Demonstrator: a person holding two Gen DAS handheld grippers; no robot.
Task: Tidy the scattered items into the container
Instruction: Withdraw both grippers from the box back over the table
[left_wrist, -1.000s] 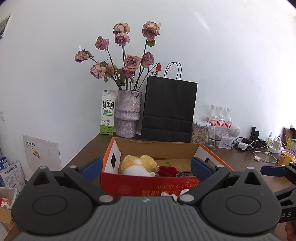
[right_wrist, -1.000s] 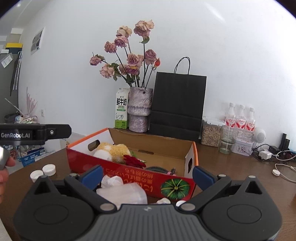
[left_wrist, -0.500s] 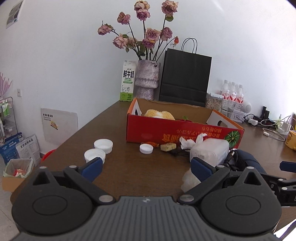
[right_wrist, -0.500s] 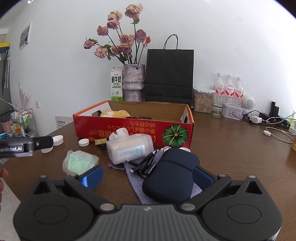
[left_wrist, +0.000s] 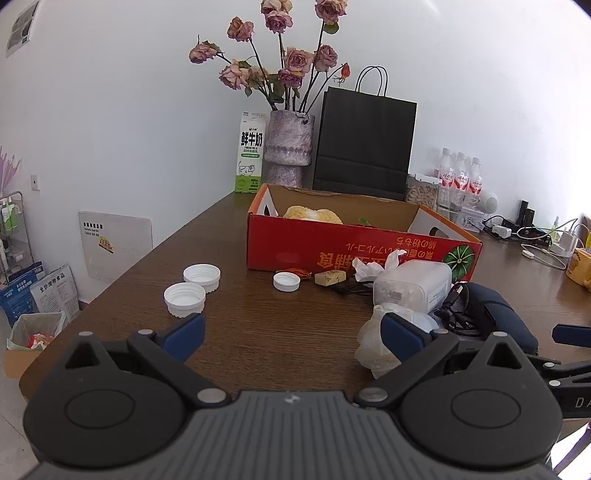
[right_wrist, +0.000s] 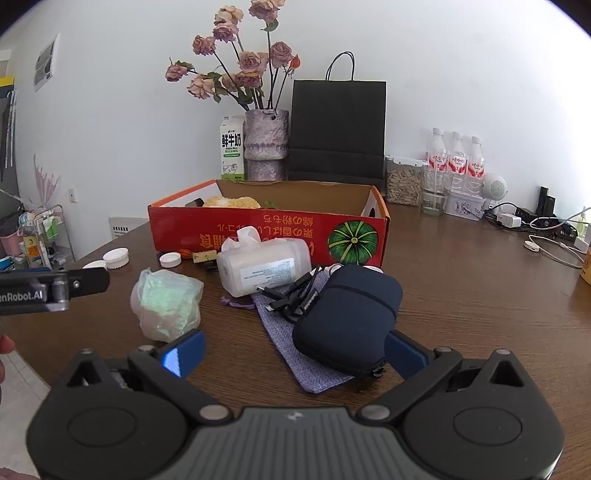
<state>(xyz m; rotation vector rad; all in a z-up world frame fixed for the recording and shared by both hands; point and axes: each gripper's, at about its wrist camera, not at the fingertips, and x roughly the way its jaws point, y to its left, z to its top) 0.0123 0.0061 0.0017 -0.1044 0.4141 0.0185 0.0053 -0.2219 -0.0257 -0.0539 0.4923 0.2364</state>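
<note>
Navy pouch: the dark zip pouch lies on the wooden table, in front of the red cardboard box, its near end between the right gripper fingers, closer to the right-hand one
Long axis: runs from the near end by the gripper away toward the box's pumpkin-printed corner, slightly aslant; the jaws straddle it across its short width
Right gripper: spread wide, holding nothing; blue pads either side of the pouch's near end, not pressing it as far as I can tell
Left gripper: the left gripper is also wide and empty, aimed at bare tabletop, with the crumpled plastic bag just beyond its right-hand finger
Nearer hand: right, by my judgement; the pouch sits off to the left gripper's far right
Under and beside: the pouch rests on a lilac knitted cloth; black cables touch its far left edge; the clear wipes tub is just beyond them
Further out: three white caps and a small yellow block lie scattered left of the tub
Edges and room: the near table edge is close under the gripper; open table lies to the right; the box is open-topped, a plush toy at its left end
Risk: closing may drag cloth or cables along
</note>
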